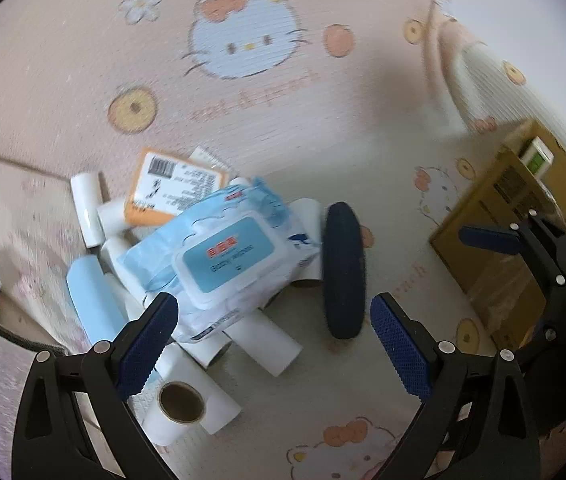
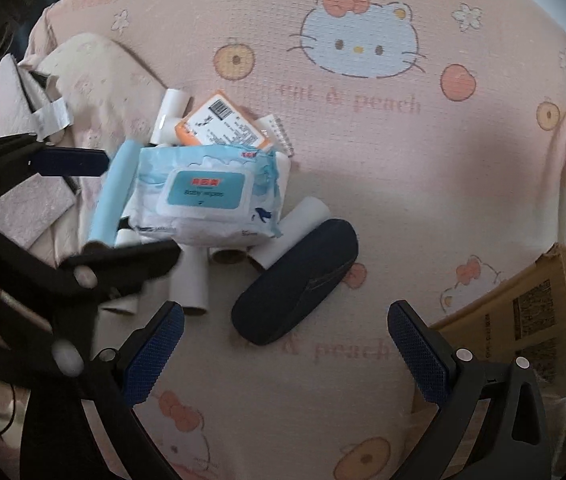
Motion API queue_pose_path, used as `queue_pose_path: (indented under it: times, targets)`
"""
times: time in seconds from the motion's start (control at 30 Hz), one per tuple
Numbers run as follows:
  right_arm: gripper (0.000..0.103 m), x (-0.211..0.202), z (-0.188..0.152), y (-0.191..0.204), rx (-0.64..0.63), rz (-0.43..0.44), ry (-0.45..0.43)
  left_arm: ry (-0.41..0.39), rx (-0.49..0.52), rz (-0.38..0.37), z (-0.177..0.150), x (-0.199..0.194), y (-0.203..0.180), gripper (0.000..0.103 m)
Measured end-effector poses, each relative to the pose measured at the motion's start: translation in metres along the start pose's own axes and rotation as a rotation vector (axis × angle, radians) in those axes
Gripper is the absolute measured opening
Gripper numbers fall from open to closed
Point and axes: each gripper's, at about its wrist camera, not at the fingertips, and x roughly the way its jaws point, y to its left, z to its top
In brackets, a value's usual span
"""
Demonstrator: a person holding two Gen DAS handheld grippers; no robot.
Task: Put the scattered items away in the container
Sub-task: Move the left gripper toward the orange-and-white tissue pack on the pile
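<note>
Wipes sit at the centre of the clutter: the pale blue baby-wipes pack lies on a heap of white paper rolls spread over a pink cartoon-cat blanket. Just behind the pack, partly tucked under its far edge, is an orange packet with a barcode label, and a small spiral notebook pokes out beside that packet. Against the pack's left side leans a light blue roll. Just to the pack's right, touching one white roll, lies a dark navy oblong case. Well to the right of the pack stands an open cardboard box with a white-and-green item inside. The left gripper hovers over the pack's near edge with its blue-padded fingers spread wide, holding nothing. The right gripper hangs near the navy case, on the side away from the pack, its fingers likewise spread apart and empty.
</note>
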Motion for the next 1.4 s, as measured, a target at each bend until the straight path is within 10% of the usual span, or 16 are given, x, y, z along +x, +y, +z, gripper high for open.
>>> queue_pose_path:
  times: [0.27, 0.57, 1.13, 1.4]
  targets:
    - [0.102, 0.012, 0.009, 0.006, -0.054, 0.001, -0.151, -0.002, -0.194, -0.002, -0.007, 0.014, 0.055, 0.097]
    - [0.102, 0.029, 0.039, -0.001, 0.051, 0.017, -0.107, -0.017, -0.33, 0.055, -0.02, 0.015, 0.109, 0.088]
    - [0.102, 0.059, 0.087, -0.006, 0.198, 0.203, -0.059, -0.053, -0.365, 0.04, -0.003, 0.02, 0.13, 0.084]
    - [0.102, 0.075, 0.139, -0.012, 0.158, 0.146, -0.009, -0.045, -0.381, -0.001, 0.026, 0.036, 0.14, 0.084]
